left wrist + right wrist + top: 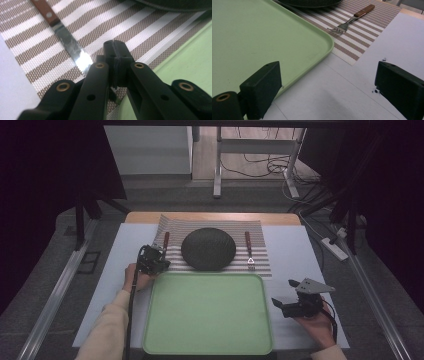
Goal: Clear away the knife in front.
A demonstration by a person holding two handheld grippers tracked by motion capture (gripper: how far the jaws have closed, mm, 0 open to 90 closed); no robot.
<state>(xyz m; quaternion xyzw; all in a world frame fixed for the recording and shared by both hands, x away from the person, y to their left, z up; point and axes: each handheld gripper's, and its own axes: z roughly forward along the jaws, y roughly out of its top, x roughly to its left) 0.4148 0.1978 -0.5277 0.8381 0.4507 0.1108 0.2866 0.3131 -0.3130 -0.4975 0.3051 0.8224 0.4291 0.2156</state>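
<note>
A dark round plate (208, 248) sits on a brown-and-white striped placemat (262, 251). A wooden-handled knife (70, 44) lies left of the plate and a wooden-handled fork (248, 249) lies right of it. In front of the mat lies a light green tray (207, 314) with nothing on it. My left gripper (156, 257) hovers over the mat's front left corner, shut, its pads (115, 56) pressed together just right of the knife's tip with nothing between them. My right gripper (286, 293) stands open right of the tray (257, 37), above the pale table cover, with the fork (352, 20) farther ahead.
A pale sheet (295, 255) covers the table; its wooden far edge (215, 216) shows behind the mat. Metal rails (55, 295) run along both sides. Desk legs and cables (260, 167) lie on the floor beyond, and a power strip (336, 248) lies to the right.
</note>
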